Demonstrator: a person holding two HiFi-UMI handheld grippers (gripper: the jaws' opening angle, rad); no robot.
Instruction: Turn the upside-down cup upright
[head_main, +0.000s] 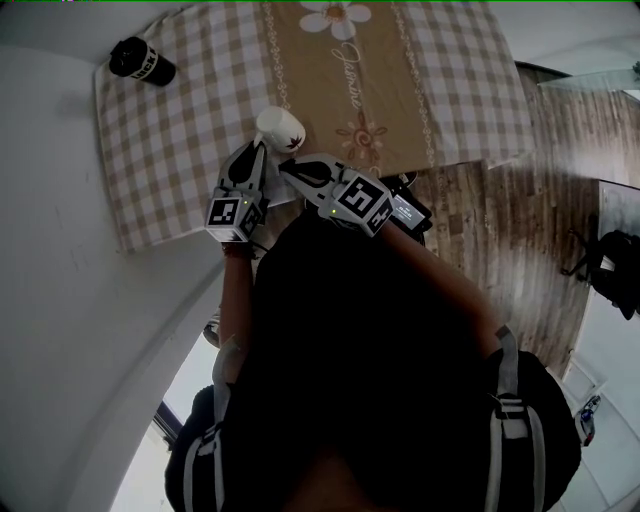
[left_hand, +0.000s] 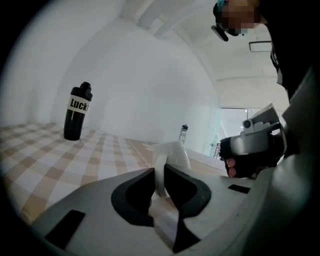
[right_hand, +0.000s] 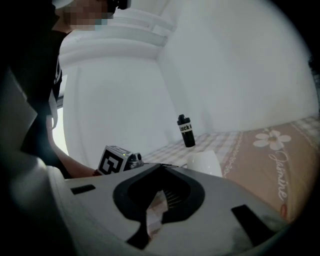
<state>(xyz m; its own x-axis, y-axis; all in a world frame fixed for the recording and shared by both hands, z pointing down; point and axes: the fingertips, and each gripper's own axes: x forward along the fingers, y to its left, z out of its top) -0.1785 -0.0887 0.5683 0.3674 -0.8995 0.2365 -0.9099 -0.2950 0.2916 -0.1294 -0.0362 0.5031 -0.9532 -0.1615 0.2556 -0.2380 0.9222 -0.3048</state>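
Left gripper (left_hand: 160, 170) clamped on the handle of the white cup (head_main: 280, 128) near the surface (head_main: 170, 150) front edge (right gripper (right_hand: 162, 170) closed, empty).

The person wears a black top (head_main: 370, 330) and grey shoulder straps (head_main: 507, 395). The left gripper (head_main: 257, 152) and right gripper (head_main: 292, 168) are pale grey, black-lined at the jaws, each bearing a black-and-white marker cube (head_main: 232, 213).
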